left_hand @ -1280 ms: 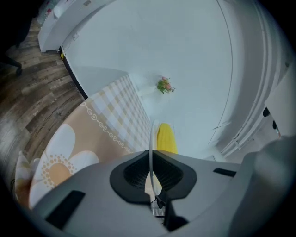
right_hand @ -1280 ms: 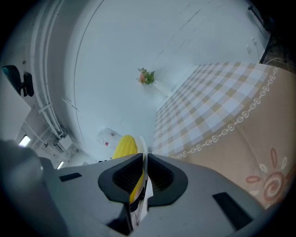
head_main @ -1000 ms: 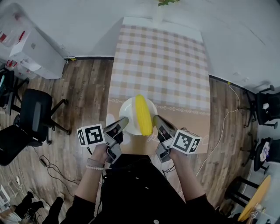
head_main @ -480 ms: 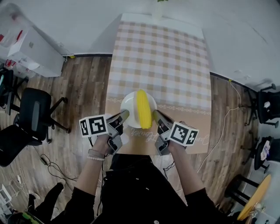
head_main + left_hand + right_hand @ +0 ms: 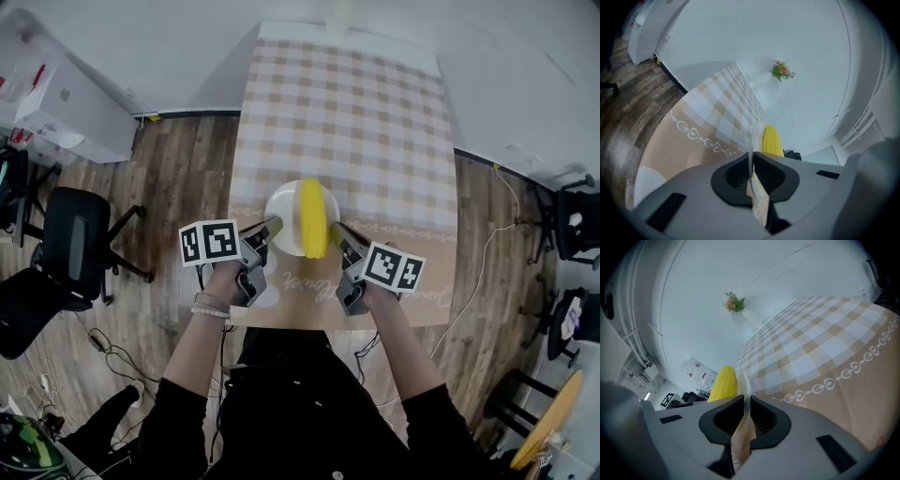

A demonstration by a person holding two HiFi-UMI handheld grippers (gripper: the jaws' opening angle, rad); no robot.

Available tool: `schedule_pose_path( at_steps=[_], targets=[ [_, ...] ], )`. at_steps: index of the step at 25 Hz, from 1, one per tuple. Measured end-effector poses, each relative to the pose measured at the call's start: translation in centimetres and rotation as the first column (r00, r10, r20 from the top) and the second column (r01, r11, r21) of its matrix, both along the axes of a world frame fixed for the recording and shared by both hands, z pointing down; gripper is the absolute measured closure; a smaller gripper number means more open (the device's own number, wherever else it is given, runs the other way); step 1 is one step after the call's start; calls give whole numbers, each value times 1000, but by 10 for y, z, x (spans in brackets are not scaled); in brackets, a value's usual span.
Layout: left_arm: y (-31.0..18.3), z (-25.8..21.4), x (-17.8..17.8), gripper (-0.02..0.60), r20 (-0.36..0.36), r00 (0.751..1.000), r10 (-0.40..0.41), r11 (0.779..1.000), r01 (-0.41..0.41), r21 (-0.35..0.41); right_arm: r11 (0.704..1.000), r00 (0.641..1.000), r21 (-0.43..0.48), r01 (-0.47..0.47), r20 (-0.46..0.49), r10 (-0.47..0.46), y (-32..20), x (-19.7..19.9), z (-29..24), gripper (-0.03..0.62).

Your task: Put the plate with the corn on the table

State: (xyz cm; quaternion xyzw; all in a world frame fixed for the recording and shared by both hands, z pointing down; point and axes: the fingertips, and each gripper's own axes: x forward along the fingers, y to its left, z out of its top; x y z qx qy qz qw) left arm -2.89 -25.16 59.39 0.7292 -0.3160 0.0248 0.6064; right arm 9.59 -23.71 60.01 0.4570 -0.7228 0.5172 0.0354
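Holding the plate (image 5: 281, 208) from both sides: your left tool (image 5: 272, 226) is clamped on its left rim and your right tool (image 5: 336, 229) on its right rim. Each tool's own view shows the thin white rim pinched between dark pads, the jaws nearly together.

The yellow corn cob (image 5: 313, 217) lies on the plate, right of its centre. Its length runs from the near edge toward the far edge of the counter (image 5: 424, 202).

The plate is over the counter's near edge, about midway along it, above the tan border of the checked tablecloth (image 5: 347, 94). You cannot tell whether it rests on the cloth or hangs just above.

A small bunch of flowers (image 5: 782, 70) stands at the far edge. A black office chair (image 5: 70, 248) sits on the wood floor (image 5: 178, 206), beyond the left edge.
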Motion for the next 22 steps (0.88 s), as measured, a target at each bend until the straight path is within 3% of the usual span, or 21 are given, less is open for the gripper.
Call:
schedule_pose_path(
  at_steps=[22],
  targets=[
    [-25,44,12,551,89,992,93,994,-88,-64,993,981,-90,72,-175,-88,-20,11,41,520]
  ],
)
